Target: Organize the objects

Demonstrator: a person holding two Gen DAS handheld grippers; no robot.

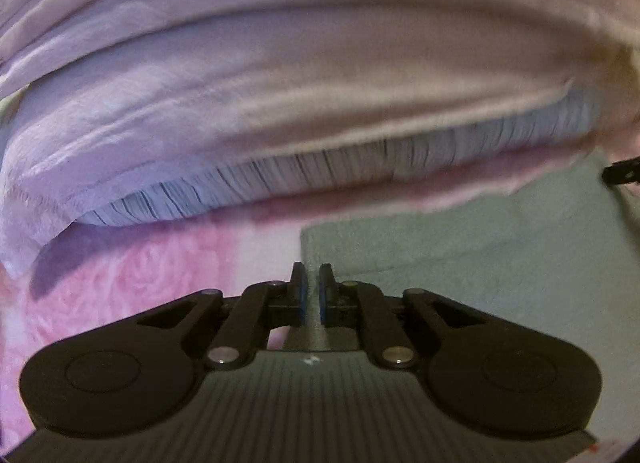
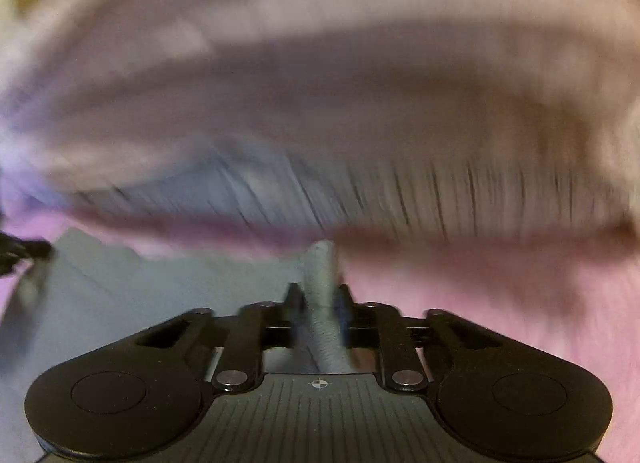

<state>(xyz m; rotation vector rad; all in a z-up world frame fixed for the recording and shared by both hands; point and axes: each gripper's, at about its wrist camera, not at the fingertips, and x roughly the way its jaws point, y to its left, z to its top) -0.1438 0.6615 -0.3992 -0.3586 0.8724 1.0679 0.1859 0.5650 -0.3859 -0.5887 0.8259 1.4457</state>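
A grey-green towel (image 1: 460, 263) lies flat on a pink bedspread (image 1: 140, 263). My left gripper (image 1: 313, 269) sits at the towel's left edge, its blue pads (image 1: 303, 295) nearly together with a thin ridge of grey cloth running up between them. In the blurred right wrist view the same towel (image 2: 140, 295) spreads to the left. My right gripper (image 2: 320, 289) is shut on a bunched fold of it that stands up between the fingers. A dark part at the towel's far side, probably the other gripper, shows at the edge of each view.
A big lilac cushion or folded cover (image 1: 280, 83) with a ribbed blue-grey edge (image 1: 320, 171) lies across the bed just beyond the towel. It also fills the upper half of the right wrist view, cushion (image 2: 320, 83). The pink floral bedspread (image 2: 500, 295) shows on either side.
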